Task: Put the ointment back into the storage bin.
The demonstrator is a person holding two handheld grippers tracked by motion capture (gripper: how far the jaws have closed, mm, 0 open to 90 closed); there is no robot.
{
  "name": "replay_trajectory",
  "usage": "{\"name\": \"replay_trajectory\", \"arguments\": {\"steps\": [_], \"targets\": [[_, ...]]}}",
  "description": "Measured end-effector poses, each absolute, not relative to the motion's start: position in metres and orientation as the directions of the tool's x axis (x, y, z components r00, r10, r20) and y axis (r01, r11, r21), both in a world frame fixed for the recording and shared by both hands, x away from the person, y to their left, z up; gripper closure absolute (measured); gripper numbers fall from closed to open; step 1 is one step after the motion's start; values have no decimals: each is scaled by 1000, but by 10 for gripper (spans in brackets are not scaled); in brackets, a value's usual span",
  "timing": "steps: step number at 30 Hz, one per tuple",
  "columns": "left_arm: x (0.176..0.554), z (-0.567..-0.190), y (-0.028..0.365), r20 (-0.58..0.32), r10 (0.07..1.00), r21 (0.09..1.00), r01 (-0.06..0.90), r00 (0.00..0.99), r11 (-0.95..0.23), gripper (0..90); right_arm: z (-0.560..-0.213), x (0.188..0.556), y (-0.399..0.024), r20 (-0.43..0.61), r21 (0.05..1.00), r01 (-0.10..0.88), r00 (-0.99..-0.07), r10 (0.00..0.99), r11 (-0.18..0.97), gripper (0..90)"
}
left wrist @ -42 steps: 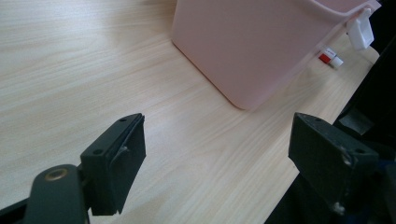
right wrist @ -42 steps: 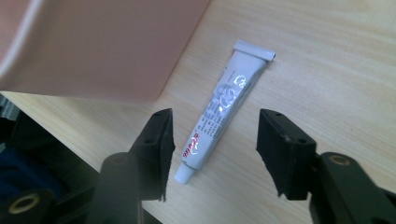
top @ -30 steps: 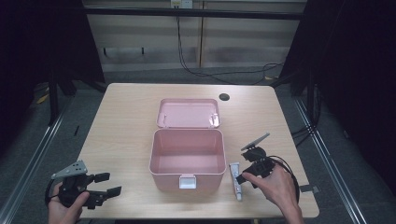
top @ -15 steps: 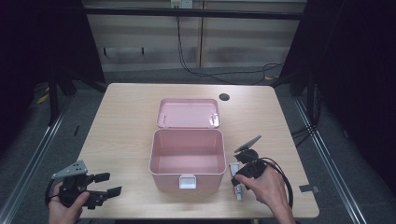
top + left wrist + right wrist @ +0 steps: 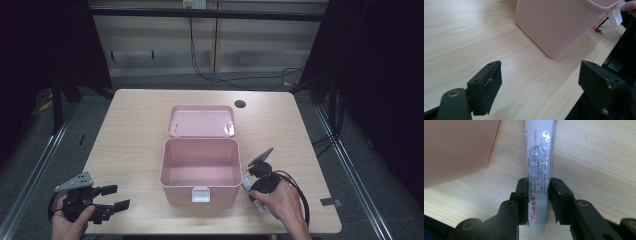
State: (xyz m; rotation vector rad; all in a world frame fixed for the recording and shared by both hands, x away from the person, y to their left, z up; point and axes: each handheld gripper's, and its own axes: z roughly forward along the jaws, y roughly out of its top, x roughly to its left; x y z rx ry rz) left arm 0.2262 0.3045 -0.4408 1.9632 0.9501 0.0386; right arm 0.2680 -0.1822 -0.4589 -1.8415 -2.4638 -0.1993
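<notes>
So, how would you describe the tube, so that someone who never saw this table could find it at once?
Start from the open pink box in the middle of the wooden table. Just beside its near right corner lies a slim white tube with small printed text and red characters near its lower end. It is the item between the black jaws of the right tongs, which are closed on it.
</notes>
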Motion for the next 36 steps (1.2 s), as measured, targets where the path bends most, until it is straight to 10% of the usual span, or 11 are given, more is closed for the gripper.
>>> {"name": "replay_trajectory", "arguments": {"steps": [36], "targets": [[226, -441, 305, -332, 629, 747, 603, 703, -280, 188, -460, 271, -180, 91, 63, 940, -340, 936, 335, 720]]}}
